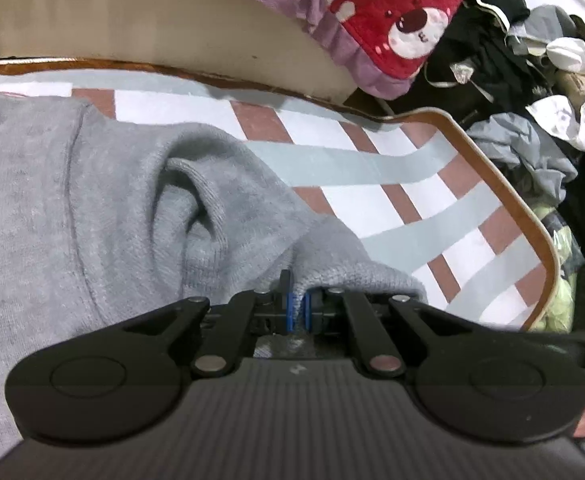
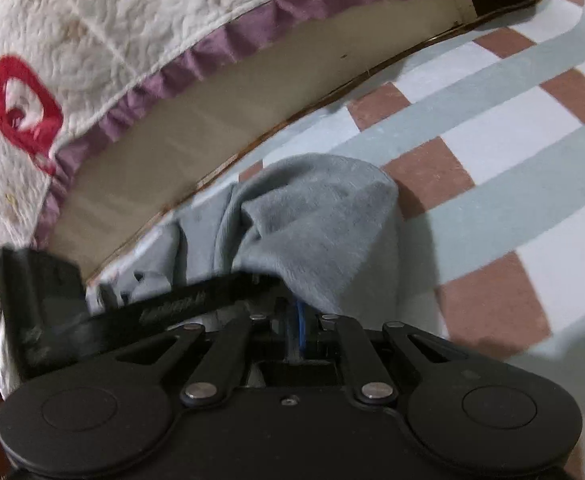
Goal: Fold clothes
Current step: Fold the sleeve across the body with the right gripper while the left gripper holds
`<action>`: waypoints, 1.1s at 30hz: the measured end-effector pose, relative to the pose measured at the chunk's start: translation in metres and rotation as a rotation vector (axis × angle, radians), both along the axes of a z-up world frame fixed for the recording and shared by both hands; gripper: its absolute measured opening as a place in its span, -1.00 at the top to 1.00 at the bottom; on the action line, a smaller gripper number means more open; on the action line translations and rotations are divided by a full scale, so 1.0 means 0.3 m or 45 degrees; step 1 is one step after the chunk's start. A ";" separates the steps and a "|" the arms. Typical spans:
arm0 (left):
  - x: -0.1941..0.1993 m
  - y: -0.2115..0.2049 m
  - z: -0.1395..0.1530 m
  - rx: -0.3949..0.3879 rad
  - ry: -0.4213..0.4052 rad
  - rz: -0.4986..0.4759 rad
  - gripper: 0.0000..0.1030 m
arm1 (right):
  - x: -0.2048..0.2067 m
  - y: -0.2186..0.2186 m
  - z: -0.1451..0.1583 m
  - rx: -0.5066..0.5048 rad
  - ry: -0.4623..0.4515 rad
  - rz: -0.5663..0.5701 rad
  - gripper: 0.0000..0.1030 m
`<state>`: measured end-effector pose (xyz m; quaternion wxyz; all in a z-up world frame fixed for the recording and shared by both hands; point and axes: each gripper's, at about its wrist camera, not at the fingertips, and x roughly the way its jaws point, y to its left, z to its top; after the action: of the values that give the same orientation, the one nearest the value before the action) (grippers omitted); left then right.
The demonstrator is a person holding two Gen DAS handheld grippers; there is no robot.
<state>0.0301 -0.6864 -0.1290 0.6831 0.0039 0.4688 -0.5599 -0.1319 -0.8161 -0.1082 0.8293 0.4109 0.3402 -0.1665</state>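
Note:
A grey fleece garment (image 1: 92, 200) lies spread on a checked mat (image 1: 432, 208) of white, pale blue and brown squares. In the left wrist view my left gripper (image 1: 298, 308) is shut on a bunched edge of the grey garment, which rises in folds just ahead of the blue pads. In the right wrist view my right gripper (image 2: 298, 320) is shut on another part of the grey garment (image 2: 312, 224), which humps up over the jaws. A black bar (image 2: 172, 304) crosses in front at the left.
A quilted white cushion with purple frill and red bear (image 1: 392, 20) leans on a beige wall beyond the mat's brown edge; it also shows in the right wrist view (image 2: 92, 40). A heap of dark and light clothes (image 1: 532, 100) lies right of the mat.

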 end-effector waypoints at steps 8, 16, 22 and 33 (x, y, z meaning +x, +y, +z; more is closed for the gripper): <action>0.002 -0.011 -0.025 0.001 0.082 0.029 0.91 | 0.046 -0.021 -0.065 -0.061 0.122 -0.117 0.49; 0.034 -0.004 -0.022 0.003 0.044 0.116 0.76 | 0.059 -0.013 -0.078 -0.107 0.164 -0.063 0.14; 0.051 0.050 -0.025 -0.035 -0.015 0.182 0.69 | 0.101 -0.005 -0.130 -0.102 0.070 -0.051 -0.01; 0.150 0.083 -0.042 0.002 -0.178 0.316 0.51 | -0.010 0.045 -0.049 0.011 -0.197 -0.135 0.82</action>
<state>0.0750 -0.6616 -0.1417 0.7781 -0.0146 0.4176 -0.4690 -0.1349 -0.8025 -0.1230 0.8413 0.4436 0.2535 -0.1766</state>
